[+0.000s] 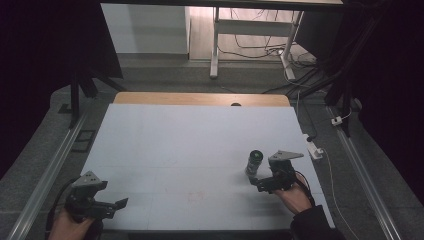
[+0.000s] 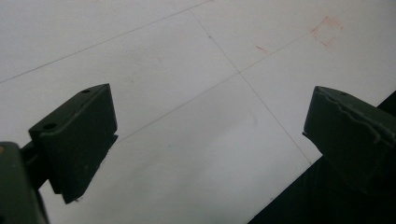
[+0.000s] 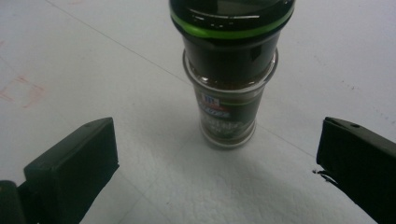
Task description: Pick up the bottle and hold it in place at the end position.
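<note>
A: Status on the right gripper (image 1: 254, 181)?

B: Jaws spread wide, nothing between them. It sits on the right side of the table (image 1: 190, 145), pointed at the jar (image 1: 254, 163). In the right gripper view the jar (image 3: 229, 79) stands upright just ahead of the jaws, roughly centred in the gap but beyond the tips, not touching either.

A: What jar?

B: Small glass spice jar, dark cap with a green ring, dark contents, printed label. Standing on the white tabletop near the right edge, toward the person's side.

A: So which step?

B: Looks like the approach to a grasp. Lined up, not yet around it.

A: Left gripper (image 1: 116, 205)?

B: Near the front-left corner, well apart from the jar. Jaws also spread, empty. Its own view has bare table (image 2: 187, 93) with faint seam lines and a red mark (image 2: 328, 31). I'd call it idle.

A: Next move?

B: My read: push the right gripper forward, level, until the jaws flank the glass body below the cap, then close. Body is narrower than the cap, so grip low on the glass, not on the cap.

A: Risks?

B: Jar is tall and narrow, so a jaw tip clipping it on the way in could tip it. Glass may slip if the pinch is off-centre. Keep the approach straight and the closing even.

A: Clearance?

B: Gap looks much wider than the jar. Plenty of margin on both sides.
</note>
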### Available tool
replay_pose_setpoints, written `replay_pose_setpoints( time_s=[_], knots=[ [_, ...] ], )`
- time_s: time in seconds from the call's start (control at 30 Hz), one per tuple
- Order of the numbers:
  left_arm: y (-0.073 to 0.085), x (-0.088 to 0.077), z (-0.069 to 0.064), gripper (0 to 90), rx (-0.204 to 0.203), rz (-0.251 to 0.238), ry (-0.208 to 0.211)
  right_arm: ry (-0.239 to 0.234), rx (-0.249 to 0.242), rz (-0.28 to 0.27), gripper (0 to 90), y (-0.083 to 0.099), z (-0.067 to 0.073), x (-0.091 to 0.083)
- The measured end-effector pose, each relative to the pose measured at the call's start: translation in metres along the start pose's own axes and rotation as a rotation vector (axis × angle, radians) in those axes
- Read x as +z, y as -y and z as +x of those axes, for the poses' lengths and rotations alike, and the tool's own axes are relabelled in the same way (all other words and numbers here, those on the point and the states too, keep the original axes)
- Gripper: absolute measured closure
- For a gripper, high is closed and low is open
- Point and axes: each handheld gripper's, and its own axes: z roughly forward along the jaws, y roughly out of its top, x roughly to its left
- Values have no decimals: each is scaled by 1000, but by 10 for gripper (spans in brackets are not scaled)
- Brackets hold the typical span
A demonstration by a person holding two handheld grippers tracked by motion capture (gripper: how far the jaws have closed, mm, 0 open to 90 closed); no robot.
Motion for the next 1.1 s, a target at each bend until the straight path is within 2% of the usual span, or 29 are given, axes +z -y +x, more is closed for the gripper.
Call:
replay_pose_setpoints(
  time_s=[0.17, 0.5, 0.7, 0.8, 0.97, 1.1],
  knots=[
    [0, 0, 0, 38, 1, 0, 0, 26, -27, 8, 0, -3, -3, 7],
    [0, 0, 0, 38, 2, 0, -1, 15, -54, 21, 0, -8, -6, 21],
    [0, 0, 0, 38, 2, -1, 1, 12, -53, 31, 4, -10, -8, 29],
    [0, 0, 0, 38, 3, 0, 0, 4, -65, 35, 85, -10, -10, 30],
    [0, 0, 0, 38, 2, 2, -1, -5, -98, 29, 279, -12, -10, 29],
    [0, 0, 0, 38, 0, 3, -3, -6, -130, 43, 359, -12, -10, 31]
  ],
)
